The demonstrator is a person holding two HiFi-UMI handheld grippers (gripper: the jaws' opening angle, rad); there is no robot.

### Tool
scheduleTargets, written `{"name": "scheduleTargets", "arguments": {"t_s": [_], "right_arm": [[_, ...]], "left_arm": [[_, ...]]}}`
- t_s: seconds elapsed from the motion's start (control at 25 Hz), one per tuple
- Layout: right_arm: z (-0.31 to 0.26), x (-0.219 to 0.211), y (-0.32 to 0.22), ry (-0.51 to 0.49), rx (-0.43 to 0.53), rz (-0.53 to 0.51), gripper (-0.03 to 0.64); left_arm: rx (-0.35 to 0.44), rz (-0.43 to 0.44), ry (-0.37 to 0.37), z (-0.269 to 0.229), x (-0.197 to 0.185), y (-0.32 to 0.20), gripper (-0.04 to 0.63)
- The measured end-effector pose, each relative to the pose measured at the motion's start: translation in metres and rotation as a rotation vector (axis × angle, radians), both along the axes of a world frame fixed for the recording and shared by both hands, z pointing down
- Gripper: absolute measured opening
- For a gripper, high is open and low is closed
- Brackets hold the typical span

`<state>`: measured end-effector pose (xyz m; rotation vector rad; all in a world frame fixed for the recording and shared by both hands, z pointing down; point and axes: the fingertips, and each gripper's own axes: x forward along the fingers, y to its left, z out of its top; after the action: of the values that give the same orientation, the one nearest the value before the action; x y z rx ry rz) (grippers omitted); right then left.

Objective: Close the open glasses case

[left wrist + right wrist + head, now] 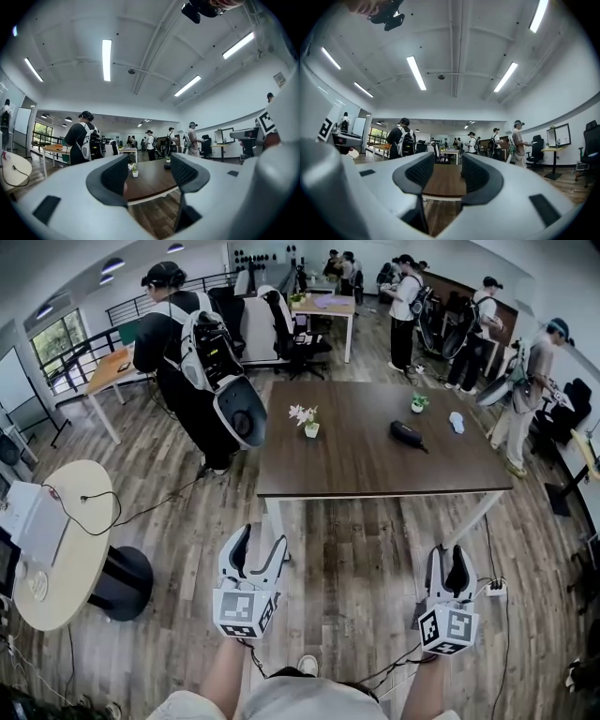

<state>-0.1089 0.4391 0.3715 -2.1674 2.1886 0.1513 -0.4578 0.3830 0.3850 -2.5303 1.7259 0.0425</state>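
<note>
Head view: glasses case [407, 435] lies on table [356, 479], right of centre. Left gripper [260, 547] and right gripper [447, 563] short of table's near edge, jaws apart, empty; likely readied for approach.

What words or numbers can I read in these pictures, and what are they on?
None can be read.
Left cube, on the left gripper: black-and-white squares, no letters.
Right cube, on the right gripper: the same, no letters.
Wall sign, in the left gripper view: too small to read.
</note>
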Motion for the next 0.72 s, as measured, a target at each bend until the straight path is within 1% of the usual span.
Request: {"name": "scheduleTargets", "arguments": {"t_s": [0.16, 0.32, 0.56, 0.72], "right_arm": [[0.001, -0.006, -0.007, 0.01, -0.015, -0.003, 0.196], [0.0, -0.001, -0.012, 0.023, -0.032, 0.006, 0.196], [0.005, 0.022, -0.031, 0.011, -0.042, 0.028, 0.198], [0.015, 0.045, -0.054, 0.017, -0.049, 0.04, 0.198]], "left_arm": [[-0.021, 0.013, -0.011, 0.007, -0.003, -0.011, 0.287], [-0.037, 0.034, -0.016, 0.012, 0.004, -0.019, 0.287], [-0.062, 0.056, -0.014, 0.018, 0.028, -0.045, 0.285], [-0.081, 0.074, -0.033, 0.026, 0.055, -0.07, 0.279]]}}
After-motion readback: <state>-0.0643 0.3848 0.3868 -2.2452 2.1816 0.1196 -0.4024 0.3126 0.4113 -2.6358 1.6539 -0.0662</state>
